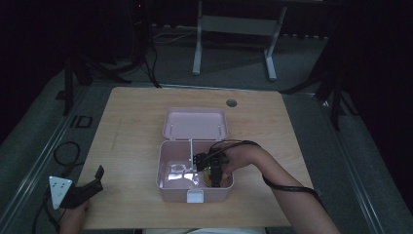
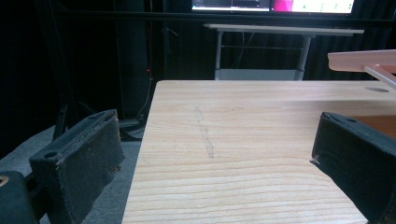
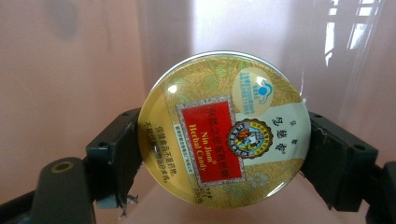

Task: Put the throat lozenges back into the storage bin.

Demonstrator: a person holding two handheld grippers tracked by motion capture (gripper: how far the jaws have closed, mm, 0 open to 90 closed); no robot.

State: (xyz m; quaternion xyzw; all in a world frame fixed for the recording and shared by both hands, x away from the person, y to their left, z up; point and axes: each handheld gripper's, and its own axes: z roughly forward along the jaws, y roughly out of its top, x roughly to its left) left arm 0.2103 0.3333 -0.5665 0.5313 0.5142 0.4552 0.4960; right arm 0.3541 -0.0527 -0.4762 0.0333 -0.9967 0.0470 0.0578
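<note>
A pink box [image 1: 168, 183] with its lid [image 1: 195, 123] open stands in the middle of the table. My right gripper [image 1: 214, 175] reaches down into the box's right compartment and is shut on a round gold candy tin [image 3: 224, 128] with a red label, low against the pink inner wall. The tin [image 1: 215, 179] shows as a small gold patch under the gripper in the high view. My left gripper [image 1: 92, 183] rests at the table's near left corner, open, its jaws wide apart over bare wood [image 2: 224, 154] with nothing between them.
The box's left compartment holds something pale and shiny [image 1: 179, 173]. A round cable hole [image 1: 231, 103] sits in the table behind the lid. A white desk frame [image 1: 234, 29] stands beyond the table. Cables [image 1: 65, 151] lie on the floor at left.
</note>
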